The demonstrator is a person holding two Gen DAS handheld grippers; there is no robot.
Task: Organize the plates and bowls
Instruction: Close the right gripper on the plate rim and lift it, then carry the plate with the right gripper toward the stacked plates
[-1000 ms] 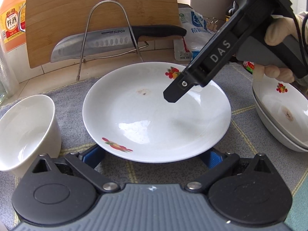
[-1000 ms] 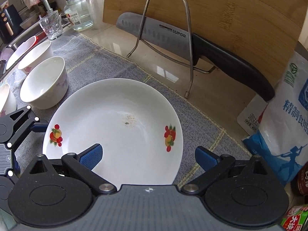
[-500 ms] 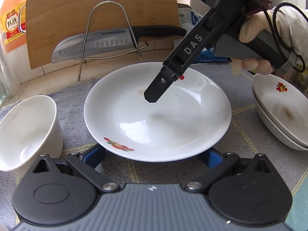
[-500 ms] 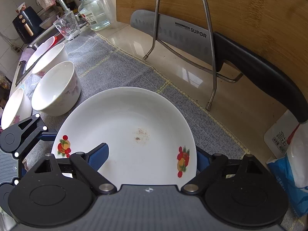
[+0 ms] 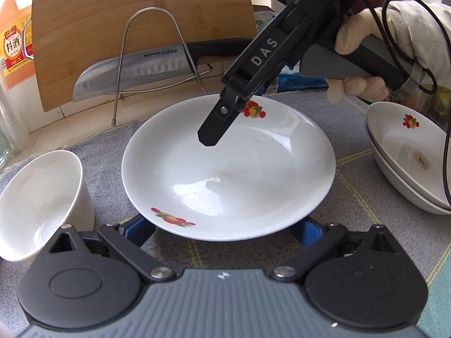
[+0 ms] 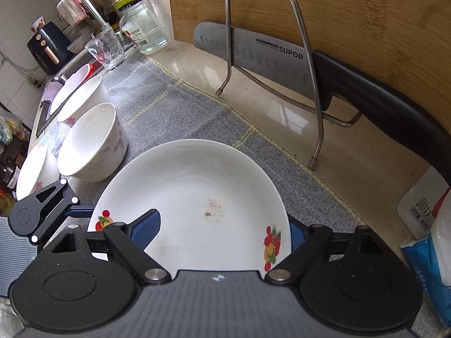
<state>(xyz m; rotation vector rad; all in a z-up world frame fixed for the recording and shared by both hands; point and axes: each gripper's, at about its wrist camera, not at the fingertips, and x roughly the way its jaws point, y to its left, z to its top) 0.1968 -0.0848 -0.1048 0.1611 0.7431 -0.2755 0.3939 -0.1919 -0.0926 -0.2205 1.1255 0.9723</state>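
Note:
A white plate with fruit prints [image 5: 228, 169] lies on the grey mat [image 5: 366, 225]; it also shows in the right wrist view [image 6: 191, 202]. My left gripper [image 5: 225, 229] is open, its blue pads under the plate's near rim on both sides. My right gripper [image 6: 222, 231] is open, one pad [image 6: 146, 228] over the plate's inside, the other below the far rim; it shows from the side in the left wrist view [image 5: 211, 135]. A white bowl [image 5: 36, 205] stands left of the plate. Two stacked plates [image 5: 408, 155] sit at the right.
A knife [image 6: 282, 59] rests in a wire rack [image 6: 313, 90] before a wooden cutting board [image 6: 338, 8]. Several white bowls [image 6: 93, 140] line the mat's left side near a glass [image 6: 105, 48] and jar. A blue-white bag [image 6: 431, 253] stands at the right.
My right gripper has moved in over the plate's far rim, its pads now straddling the rim. The left gripper has stayed at the near rim.

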